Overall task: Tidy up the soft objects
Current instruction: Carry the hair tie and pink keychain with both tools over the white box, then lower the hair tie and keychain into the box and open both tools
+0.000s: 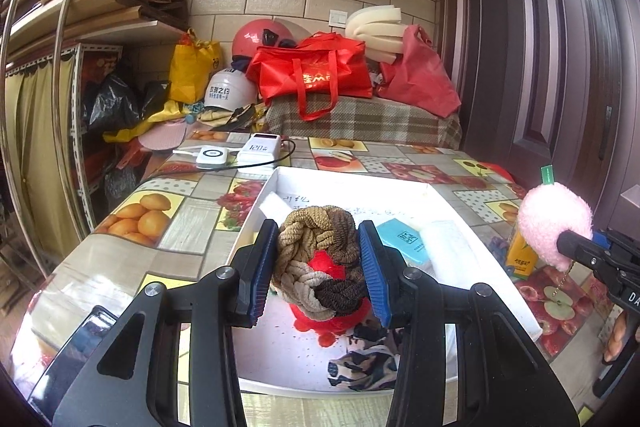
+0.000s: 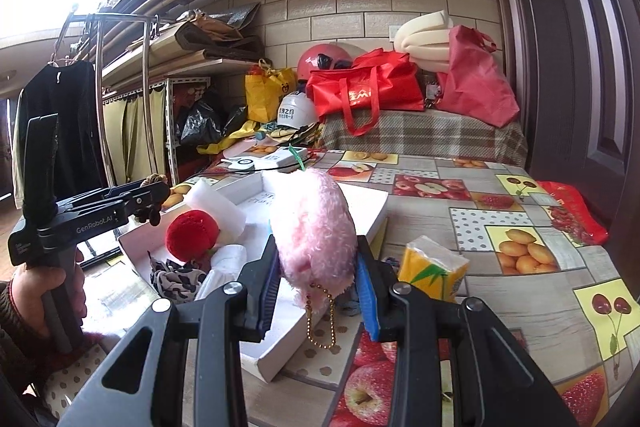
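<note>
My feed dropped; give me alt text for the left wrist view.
The left gripper is clamped on a braided brown-and-beige hair tie above a white box holding a red plush piece. At right, the right gripper holds a pink pom-pom.

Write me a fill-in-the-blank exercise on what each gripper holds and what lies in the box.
1. The left gripper is shut on a braided bundle of hair ties in shades of ____.
2. The right gripper is shut on a fluffy pompom coloured ____.
3. A gold bead ____ hangs below the pompom.
4. The red plush ball lies inside the white ____.

Missing words: brown; pink; chain; box
</note>
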The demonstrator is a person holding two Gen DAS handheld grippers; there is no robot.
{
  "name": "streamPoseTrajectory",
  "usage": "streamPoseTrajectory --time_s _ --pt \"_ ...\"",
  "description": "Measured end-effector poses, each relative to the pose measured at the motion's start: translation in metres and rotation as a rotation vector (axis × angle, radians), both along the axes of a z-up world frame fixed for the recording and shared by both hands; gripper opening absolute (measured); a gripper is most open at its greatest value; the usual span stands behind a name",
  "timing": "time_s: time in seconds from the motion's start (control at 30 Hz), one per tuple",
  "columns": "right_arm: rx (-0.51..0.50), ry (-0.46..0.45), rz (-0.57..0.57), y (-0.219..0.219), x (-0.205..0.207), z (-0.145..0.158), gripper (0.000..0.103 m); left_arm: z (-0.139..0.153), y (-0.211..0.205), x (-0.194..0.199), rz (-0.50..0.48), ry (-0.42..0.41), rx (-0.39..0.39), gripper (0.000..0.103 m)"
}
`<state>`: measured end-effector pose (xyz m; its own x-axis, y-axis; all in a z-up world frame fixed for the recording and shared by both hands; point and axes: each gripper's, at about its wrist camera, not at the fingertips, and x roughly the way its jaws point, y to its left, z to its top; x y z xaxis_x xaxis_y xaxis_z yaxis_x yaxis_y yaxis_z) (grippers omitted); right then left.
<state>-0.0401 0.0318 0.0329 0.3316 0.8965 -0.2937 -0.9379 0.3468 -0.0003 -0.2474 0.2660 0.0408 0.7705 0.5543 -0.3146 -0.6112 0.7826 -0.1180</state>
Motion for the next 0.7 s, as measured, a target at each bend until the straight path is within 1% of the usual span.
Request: streamPoseTrajectory --time_s 0.27,0.37,0.43,0.5,0.6,0.7 --pt "-0.048 0.046 0.058 0.021 -0.002 -0.005 0.034 -0.002 0.006 0.001 0.006 0.012 -0.022 0.041" --pt "-0.076 0.068 0.084 0.03 -0.003 -0.01 0.034 -0.004 0.009 0.005 -0.006 0.035 -0.037 0.041" --pt "-0.111 0.081 0.112 0.04 -0.006 -0.014 0.034 -0.006 0.011 0.009 -0.014 0.053 -0.047 0.041" --pt "-0.143 0.074 0.136 0.048 -0.01 -0.017 0.034 -0.007 0.012 0.014 -0.019 0.075 -0.047 0.041" --pt "-0.184 0.026 0.174 0.06 -0.022 -0.019 0.034 -0.01 0.013 0.027 -0.036 0.13 -0.035 0.041" --pt "-0.213 -0.002 0.193 0.071 -0.029 -0.021 0.034 -0.011 0.013 0.037 -0.048 0.162 -0.015 0.041"
